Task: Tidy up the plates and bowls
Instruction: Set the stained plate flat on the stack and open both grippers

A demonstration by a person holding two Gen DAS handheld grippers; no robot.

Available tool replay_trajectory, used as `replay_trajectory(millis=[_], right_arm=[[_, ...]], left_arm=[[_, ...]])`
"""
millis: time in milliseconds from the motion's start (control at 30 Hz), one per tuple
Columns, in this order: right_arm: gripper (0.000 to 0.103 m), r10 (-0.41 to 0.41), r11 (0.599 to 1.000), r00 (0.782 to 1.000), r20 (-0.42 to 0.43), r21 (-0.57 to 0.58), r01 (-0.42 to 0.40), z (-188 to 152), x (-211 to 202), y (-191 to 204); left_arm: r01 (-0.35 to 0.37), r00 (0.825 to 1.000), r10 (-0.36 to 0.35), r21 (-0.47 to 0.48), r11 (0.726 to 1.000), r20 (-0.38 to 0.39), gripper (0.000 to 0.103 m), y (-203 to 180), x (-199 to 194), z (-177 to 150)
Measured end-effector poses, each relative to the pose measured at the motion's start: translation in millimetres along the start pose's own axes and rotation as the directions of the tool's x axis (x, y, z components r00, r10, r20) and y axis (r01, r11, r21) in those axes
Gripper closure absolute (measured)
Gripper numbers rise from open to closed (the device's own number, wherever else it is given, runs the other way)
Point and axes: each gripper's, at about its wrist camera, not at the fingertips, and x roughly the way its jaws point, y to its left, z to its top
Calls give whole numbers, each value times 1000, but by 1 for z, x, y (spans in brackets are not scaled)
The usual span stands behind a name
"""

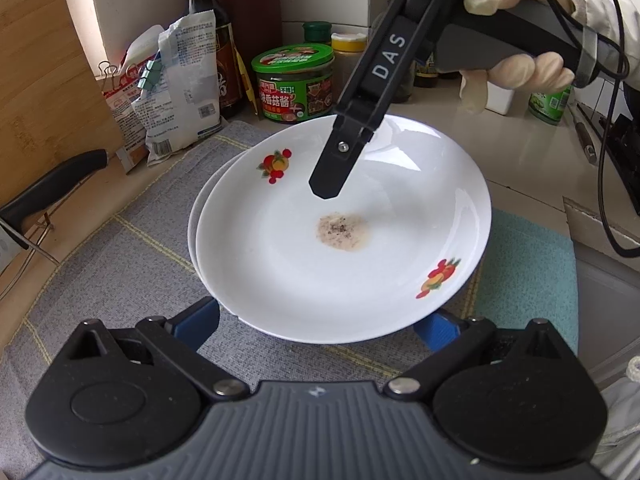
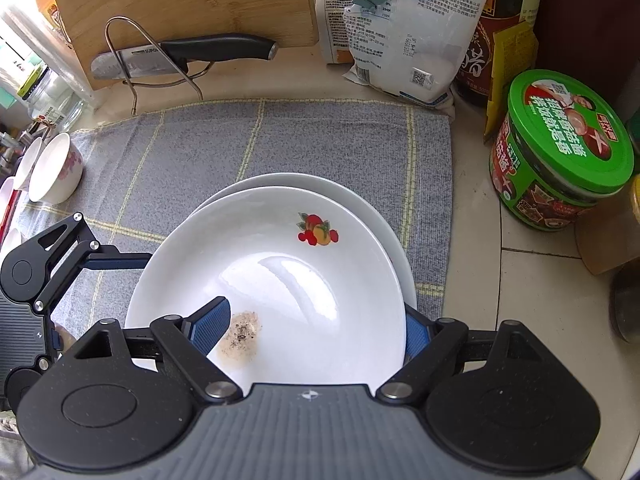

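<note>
On the grey checked cloth, the white round plate with fruit pictures (image 2: 280,272) lies atop another plate. Right gripper (image 2: 316,332) fingers are wide open, straddling its near rim. Left gripper (image 1: 320,320) fingers are open underneath.

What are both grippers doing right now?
Left gripper: open, tips hidden under the top plate's near edge.
Right gripper: open, straddling that plate's rim, not gripping.

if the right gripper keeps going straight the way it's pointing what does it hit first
Most likely the top plate: the right gripper points steeply down with its open fingers astride that plate's rim, one over the stained middle. Depth is uncertain.
</note>
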Motion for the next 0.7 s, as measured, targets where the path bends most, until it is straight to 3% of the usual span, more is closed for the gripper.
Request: replay_trajectory(millis=[500, 700], right_arm=[[12, -21, 999, 1000, 5, 28, 21, -9, -10, -2], [5, -39, 999, 999, -11, 36, 39, -9, -8, 0]], left_arm=[[-4, 1000, 3, 33, 999, 25, 1, -5, 1, -2], [-8, 1000, 7, 28, 1000, 21, 1, -5, 2, -4]])
